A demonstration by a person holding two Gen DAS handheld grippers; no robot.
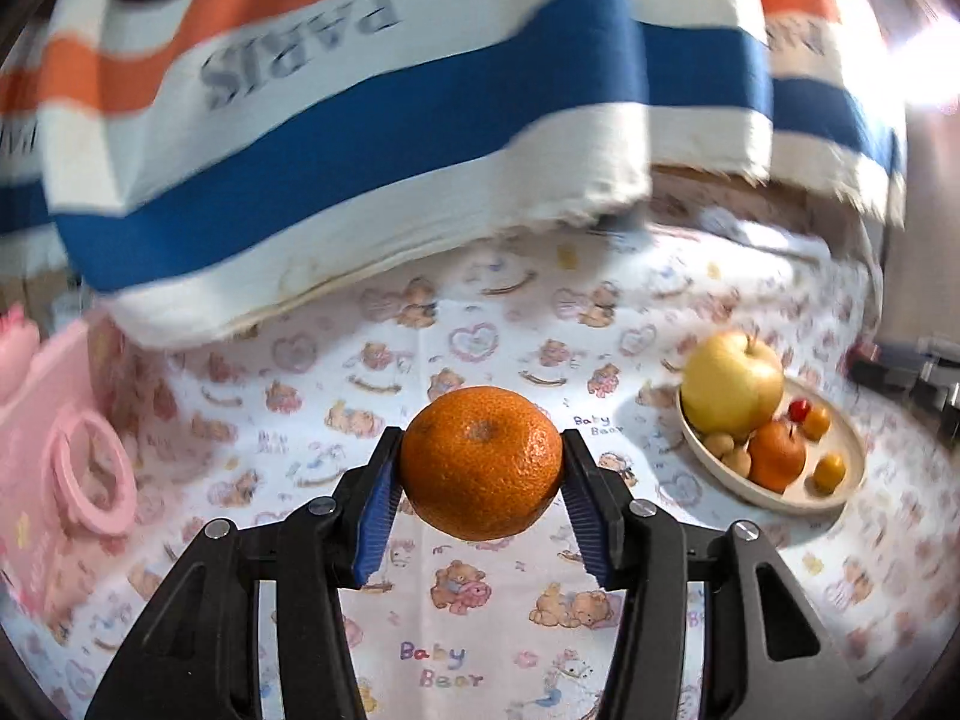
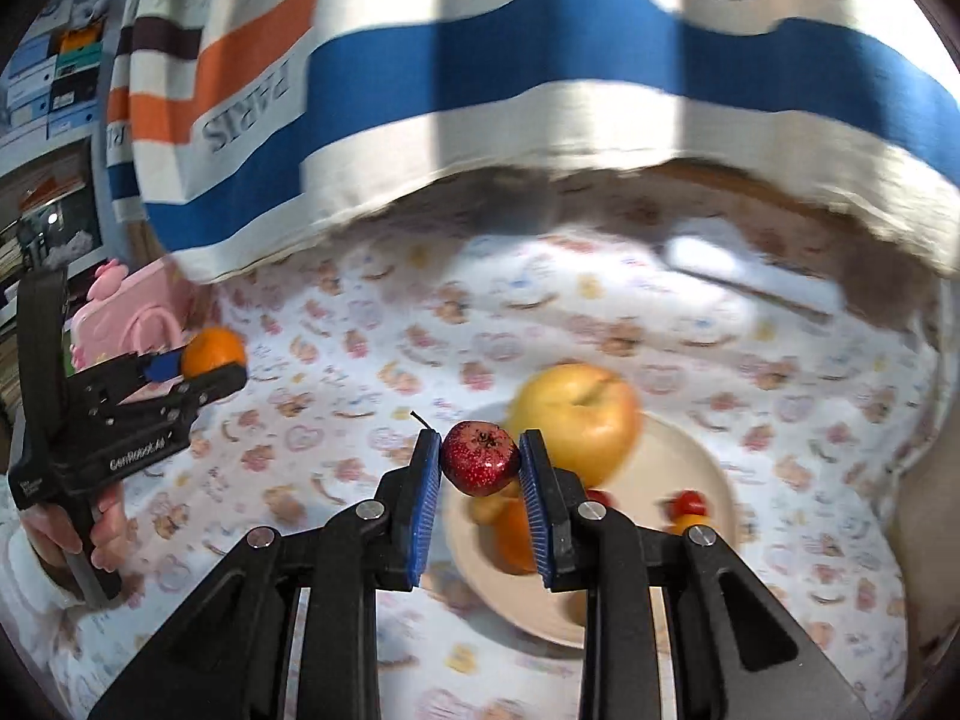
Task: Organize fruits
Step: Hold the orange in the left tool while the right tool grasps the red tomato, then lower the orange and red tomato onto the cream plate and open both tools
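A: Above the plate [image 2: 714, 474], what is the right gripper [image 2: 480, 462] carrying?

B: It is clenching a small red fruit [image 2: 480, 459] between its blue pads [image 2: 534, 516], both pads pressing on the fruit's sides, the thin stem sticking out past the left pad. The fruit is hanging over the plate's near left part, clear of the big yellow apple [image 2: 579, 420] sitting behind it on the plate.

A: And the left gripper [image 1: 480, 462]?

B: It is grasping an orange [image 1: 480, 462], the pads biting on both sides. Seen from the right wrist, that gripper [image 2: 198, 369] is sitting well to the left of the plate, a hand [image 2: 90, 531] wrapping its handle, with a pink bag [image 2: 138, 315] just behind it.

A: What is lying on the plate?

B: In the left wrist view the plate [image 1: 840, 480] is holding the apple [image 1: 729, 384], a smaller orange fruit [image 1: 777, 456], some little yellow and red ones [image 1: 829, 471] and a few tan ones at the apple's foot.

A: How much room is showing around the plate?

B: The printed cloth [image 1: 456, 600] is lying bare between the plate's left rim and the orange. Behind the plate a striped towel [image 2: 480, 90] is hanging down, its lower edge ending well beyond the plate's far rim. To the plate's right, the cloth's edge is running close by.
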